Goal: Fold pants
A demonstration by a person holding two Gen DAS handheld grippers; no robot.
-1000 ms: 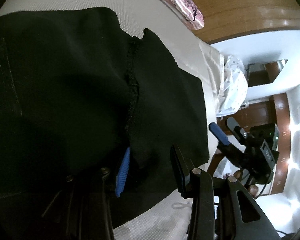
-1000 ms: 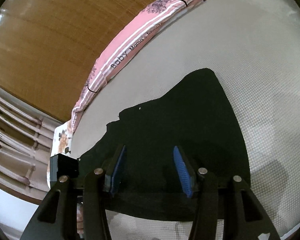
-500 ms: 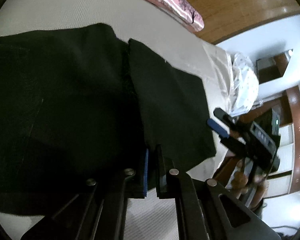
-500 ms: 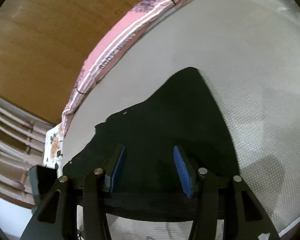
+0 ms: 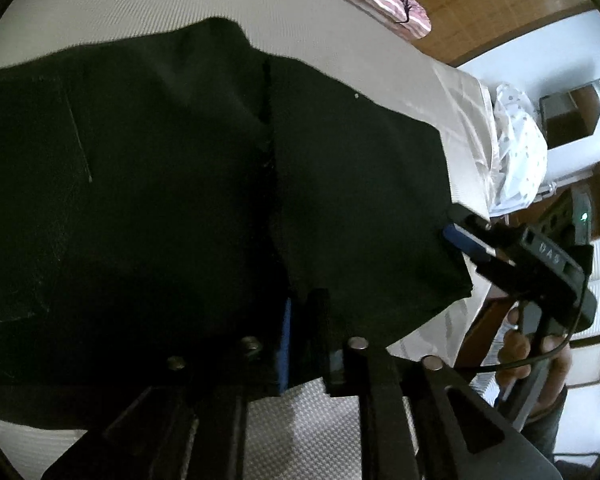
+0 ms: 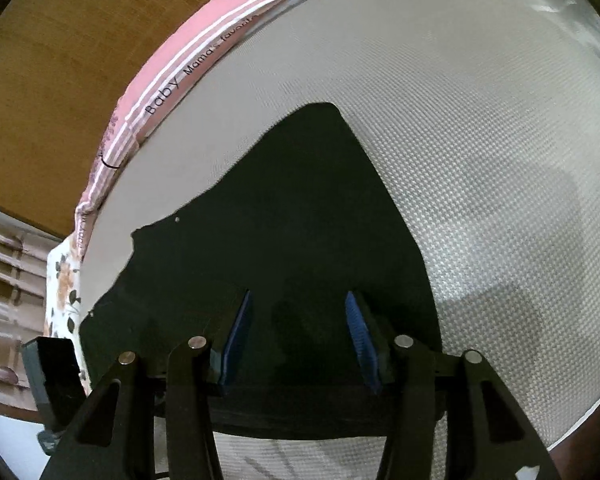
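Black pants (image 5: 140,200) lie on a white textured bed sheet (image 5: 140,16), with the two halves meeting at a seam down the middle. My left gripper (image 5: 300,336) is shut on the near edge of the pants at that seam. In the right wrist view the pants (image 6: 300,216) spread ahead of my right gripper (image 6: 296,328), which is open over the hem, its blue pads apart with the cloth between them. The right gripper also shows in the left wrist view (image 5: 466,236) at the pants' right edge.
A pink striped pillow (image 6: 172,84) lies along the wooden headboard (image 6: 60,60). White spotted cloth (image 5: 516,152) hangs off the bed's right side. The bed edge (image 5: 440,340) is close to both grippers.
My left gripper has closed on the pants' near edge at the seam and holds it. The right gripper has stayed open and moved to the right edge of the pants.
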